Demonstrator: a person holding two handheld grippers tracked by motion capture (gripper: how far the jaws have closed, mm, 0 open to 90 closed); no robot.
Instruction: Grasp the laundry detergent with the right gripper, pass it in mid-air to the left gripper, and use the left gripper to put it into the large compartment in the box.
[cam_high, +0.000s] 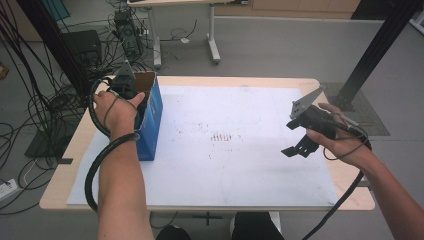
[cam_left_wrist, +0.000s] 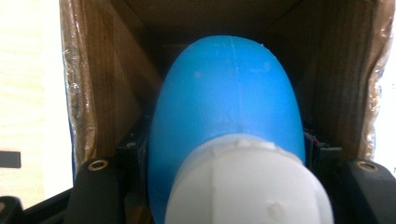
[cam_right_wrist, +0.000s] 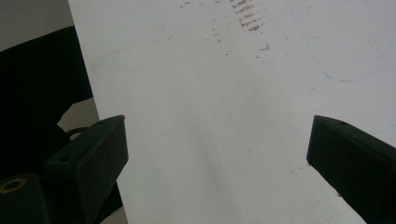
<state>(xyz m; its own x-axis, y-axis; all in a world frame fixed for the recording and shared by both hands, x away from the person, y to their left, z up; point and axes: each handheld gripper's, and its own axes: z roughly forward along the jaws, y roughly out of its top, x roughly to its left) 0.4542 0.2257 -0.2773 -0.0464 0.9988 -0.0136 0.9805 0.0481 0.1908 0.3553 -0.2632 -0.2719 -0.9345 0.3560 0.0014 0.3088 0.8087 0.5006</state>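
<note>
High view: blue box (cam_high: 151, 120) stands upright near the table's (cam_high: 60, 172) left edge, open top showing brown card inside. Everything below is placed relative to that box. Left hand (cam_high: 116, 111) sits right at the box's open top, left gripper (cam_high: 131, 89) pointing down into the opening; its cable loops off the box's left side. White sheet (cam_high: 225, 165) covers the table from the box's foot out to the right. Right gripper (cam_high: 298, 142) is well apart from the box, far to its right, held above the sheet in the right hand (cam_high: 342, 142). A patch of reddish marks (cam_high: 221, 136) lies on the sheet between box and right gripper.

Left gripper view: camera looks straight down inside the box (cam_left_wrist: 107, 93), brown walls on both sides. Blue bottle (cam_left_wrist: 229, 102) with white cap (cam_left_wrist: 250, 184) sits between the black jaws, cap nearest the camera, body reaching deeper into the box. Jaws are clamped narrow on the bottle's sides, so the bottle is held, inside the box.

Right gripper view: right gripper (cam_right_wrist: 217, 154) jaws stand wide apart, nothing between them, just the white sheet (cam_right_wrist: 210, 116) below. Reddish marks (cam_right_wrist: 245, 18) at top, on the box-ward side.
</note>
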